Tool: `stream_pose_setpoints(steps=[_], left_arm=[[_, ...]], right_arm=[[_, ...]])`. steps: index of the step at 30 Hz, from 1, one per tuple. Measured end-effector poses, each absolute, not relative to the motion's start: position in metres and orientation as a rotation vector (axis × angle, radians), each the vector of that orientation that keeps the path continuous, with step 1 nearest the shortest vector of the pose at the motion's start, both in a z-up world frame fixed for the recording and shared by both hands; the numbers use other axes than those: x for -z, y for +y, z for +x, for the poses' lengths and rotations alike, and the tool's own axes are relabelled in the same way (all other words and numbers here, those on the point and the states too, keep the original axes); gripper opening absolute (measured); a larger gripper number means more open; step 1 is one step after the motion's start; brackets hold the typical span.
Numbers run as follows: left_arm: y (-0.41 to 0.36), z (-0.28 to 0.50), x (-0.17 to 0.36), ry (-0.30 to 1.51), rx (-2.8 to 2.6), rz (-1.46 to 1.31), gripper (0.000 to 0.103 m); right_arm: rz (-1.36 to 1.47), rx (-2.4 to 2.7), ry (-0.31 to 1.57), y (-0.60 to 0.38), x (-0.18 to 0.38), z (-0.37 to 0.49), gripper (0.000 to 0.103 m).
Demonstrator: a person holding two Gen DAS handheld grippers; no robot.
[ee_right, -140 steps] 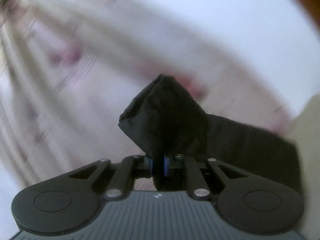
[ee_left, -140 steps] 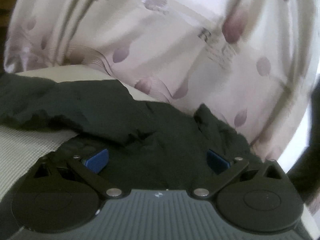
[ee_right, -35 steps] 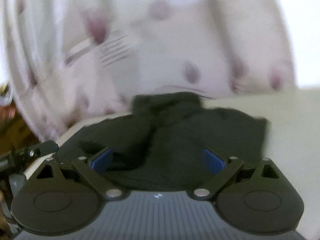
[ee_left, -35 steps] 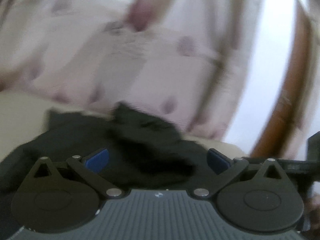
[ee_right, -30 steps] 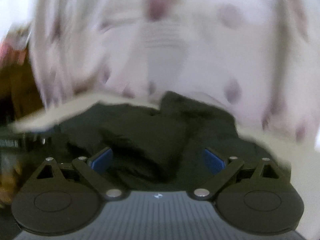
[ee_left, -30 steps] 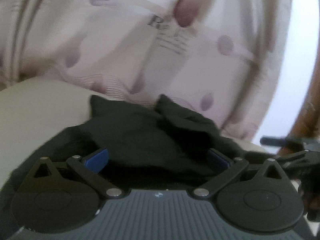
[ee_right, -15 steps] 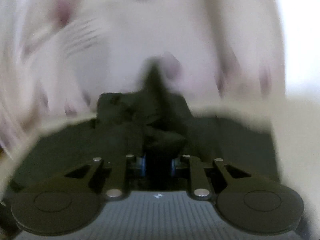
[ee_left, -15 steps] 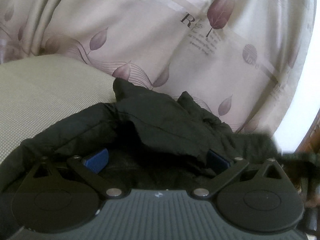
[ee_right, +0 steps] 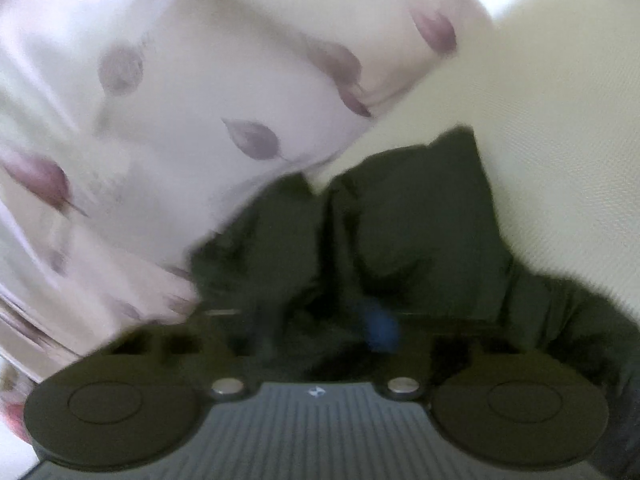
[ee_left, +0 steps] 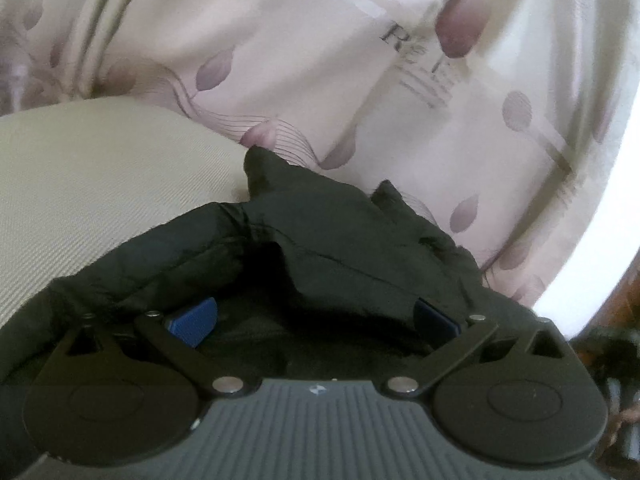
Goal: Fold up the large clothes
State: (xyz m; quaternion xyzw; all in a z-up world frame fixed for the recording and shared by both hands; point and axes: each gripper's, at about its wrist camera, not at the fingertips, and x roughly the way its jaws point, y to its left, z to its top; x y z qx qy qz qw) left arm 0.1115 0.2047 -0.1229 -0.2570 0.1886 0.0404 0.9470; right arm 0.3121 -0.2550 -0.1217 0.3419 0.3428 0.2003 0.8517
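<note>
Right between the wide-spread blue pads of the left gripper (ee_left: 314,322) sits a rumpled fold of the dark garment (ee_left: 340,240), pads not pinching it. Over at the right gripper (ee_right: 328,332) it's blurry: jaws narrow but opening a bit, cloth bunched between them. Past both, the garment lies on the beige surface (ee_left: 100,176), patterned curtain (ee_left: 320,80) behind.

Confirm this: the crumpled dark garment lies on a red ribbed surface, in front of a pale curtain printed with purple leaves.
Not quite. In the left wrist view the crumpled dark garment lies on a beige ribbed surface, not a red one. It does lie in front of the pale curtain printed with purple leaves.
</note>
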Motion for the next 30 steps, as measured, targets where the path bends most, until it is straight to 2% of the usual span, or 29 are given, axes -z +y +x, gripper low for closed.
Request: stream_pose_setpoints(steps=[3,8,13,14,16,17,18,21,27,28,30], left_arm=[[0.208,0.110,0.124,0.377,-0.117,-0.543,0.103],[0.210,0.108,0.124,0.379,-0.146,-0.550,0.103],[0.212,0.109,0.123,0.386,-0.159,-0.556,0.103],[0.212,0.109,0.123,0.391,-0.158,-0.553,0.103],[0.213,0.111,0.119,0.423,-0.131,-0.533,0.103],[0.213,0.109,0.116,0.444,-0.109,-0.518,0.102],[0.213,0.105,0.111,0.457,-0.081,-0.500,0.102],[0.211,0.068,0.090,0.423,-0.025,-0.404,0.103],[0.213,-0.023,0.066,0.409,0.005,-0.203,0.103],[0.216,-0.039,0.067,0.422,0.017,-0.184,0.103],[0.219,-0.069,0.071,0.446,0.018,-0.136,0.103]], right_arm=[[0.628,-0.414,0.738,-0.234,0.124,0.318,0.019],[0.366,-0.451,0.759,-0.188,0.127,0.327,0.017],[0.533,-0.512,0.783,-0.214,0.137,0.333,0.019],[0.589,-0.523,0.789,-0.224,0.137,0.330,0.023],[0.718,-0.547,0.759,-0.249,0.132,0.312,0.044],[0.776,-0.581,0.718,-0.265,0.127,0.297,0.067],[0.804,-0.608,0.684,-0.278,0.121,0.281,0.086],[0.737,-0.644,0.609,-0.325,0.096,0.218,0.087],[0.280,-0.404,0.339,-0.420,0.038,0.048,0.088],[0.196,-0.348,0.312,-0.429,0.034,0.023,0.089],[0.077,-0.283,0.319,-0.444,0.035,-0.021,0.101]])
